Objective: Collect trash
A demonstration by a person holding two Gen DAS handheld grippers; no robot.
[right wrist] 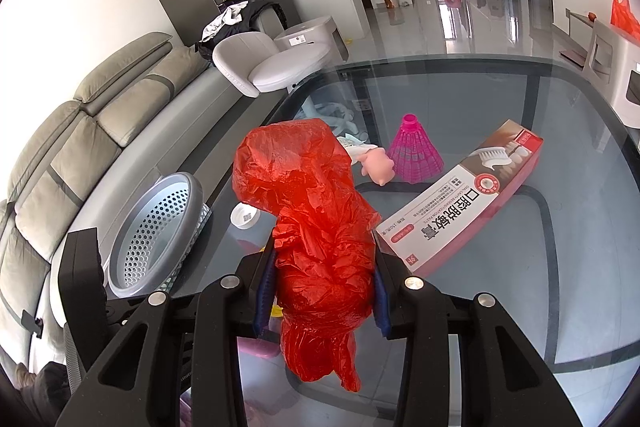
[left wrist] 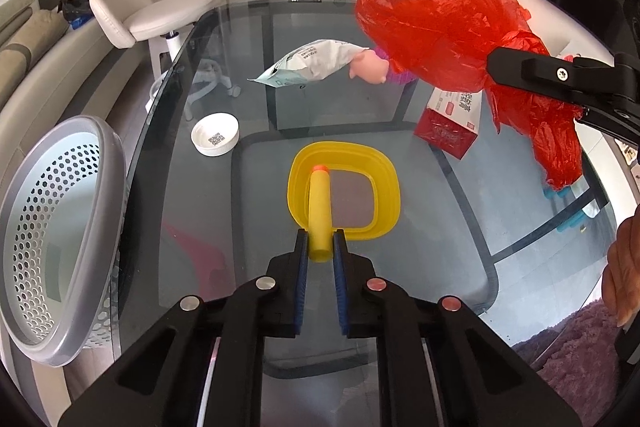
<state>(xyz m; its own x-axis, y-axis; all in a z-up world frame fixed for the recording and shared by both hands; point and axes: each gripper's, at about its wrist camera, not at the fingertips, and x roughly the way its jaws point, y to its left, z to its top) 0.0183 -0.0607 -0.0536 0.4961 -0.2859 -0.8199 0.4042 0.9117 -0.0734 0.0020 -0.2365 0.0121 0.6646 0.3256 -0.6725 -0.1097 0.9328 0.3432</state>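
Observation:
My left gripper [left wrist: 320,241] is shut on a yellow foam dart [left wrist: 319,211] with an orange tip, held above a yellow square lid [left wrist: 384,183] on the glass table [left wrist: 248,235]. My right gripper [right wrist: 322,263] is shut on a crumpled red plastic bag [right wrist: 312,211], held above the table; it also shows in the left wrist view [left wrist: 440,27]. A grey perforated waste basket [left wrist: 56,235] stands off the table's left edge and shows in the right wrist view [right wrist: 156,227].
On the table lie a white foil pouch [left wrist: 308,65], a pink pig toy [right wrist: 378,165], a pink shuttlecock [right wrist: 416,151], a toothpaste box [right wrist: 460,195] and a white bowl [left wrist: 215,139]. A sofa [right wrist: 80,147] and white chair [left wrist: 132,15] stand to the left.

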